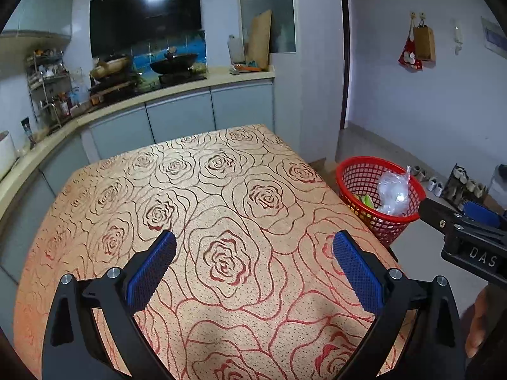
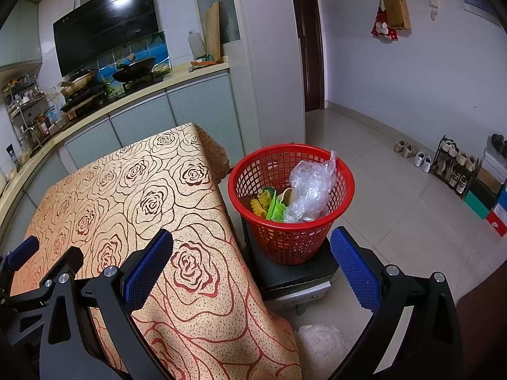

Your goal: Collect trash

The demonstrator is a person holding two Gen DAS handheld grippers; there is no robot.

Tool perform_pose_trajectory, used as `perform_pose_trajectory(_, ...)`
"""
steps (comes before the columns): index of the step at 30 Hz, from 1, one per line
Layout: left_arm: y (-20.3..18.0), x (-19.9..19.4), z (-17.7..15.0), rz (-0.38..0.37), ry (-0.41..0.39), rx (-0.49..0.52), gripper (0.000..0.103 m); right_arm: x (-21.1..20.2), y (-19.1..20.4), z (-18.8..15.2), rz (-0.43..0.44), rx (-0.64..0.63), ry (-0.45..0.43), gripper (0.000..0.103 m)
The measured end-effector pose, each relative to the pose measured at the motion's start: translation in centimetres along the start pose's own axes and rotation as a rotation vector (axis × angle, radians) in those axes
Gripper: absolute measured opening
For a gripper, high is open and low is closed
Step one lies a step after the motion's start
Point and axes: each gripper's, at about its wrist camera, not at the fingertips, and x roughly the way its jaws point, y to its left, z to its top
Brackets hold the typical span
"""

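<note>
A red mesh basket [image 2: 294,240] stands on a dark stool [image 2: 291,277] just right of the table [image 2: 152,199]. Inside it lie a crumpled clear plastic bag [image 2: 312,191], green and yellow scraps [image 2: 269,207] and a beige piece. My right gripper [image 2: 252,243] hovers open above the table's right edge, short of the basket, with nothing between its blue pads. My left gripper [image 1: 253,248] hangs open over the rose-patterned tablecloth [image 1: 206,209], empty too. The basket [image 1: 358,174] and bag [image 1: 393,191] also show at the right of the left wrist view, beside the other gripper [image 1: 469,234].
A kitchen counter [image 1: 158,98] with a wok and pots runs behind the table. A shoe rack [image 2: 453,167] and boxes line the right wall on the tiled floor [image 2: 396,209]. A white fluffy mat [image 2: 323,345] lies below the stool. A hand [image 1: 478,326] shows at lower right.
</note>
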Motion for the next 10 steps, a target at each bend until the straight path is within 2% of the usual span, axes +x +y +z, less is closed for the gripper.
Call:
perform_pose_trajectory(4, -0.3, 0.53, -0.08, -0.028, 0.048, 0.006, 0.096, 0.03, 0.06, -0.18, 0.003, 0.002, 0.004, 0.097)
perform_pose_trajectory(10, -0.73, 0.66, -0.38, -0.034, 0.055, 0.021, 0.096, -0.04, 0.0, -0.18, 0.001, 0.005, 0.004, 0.097)
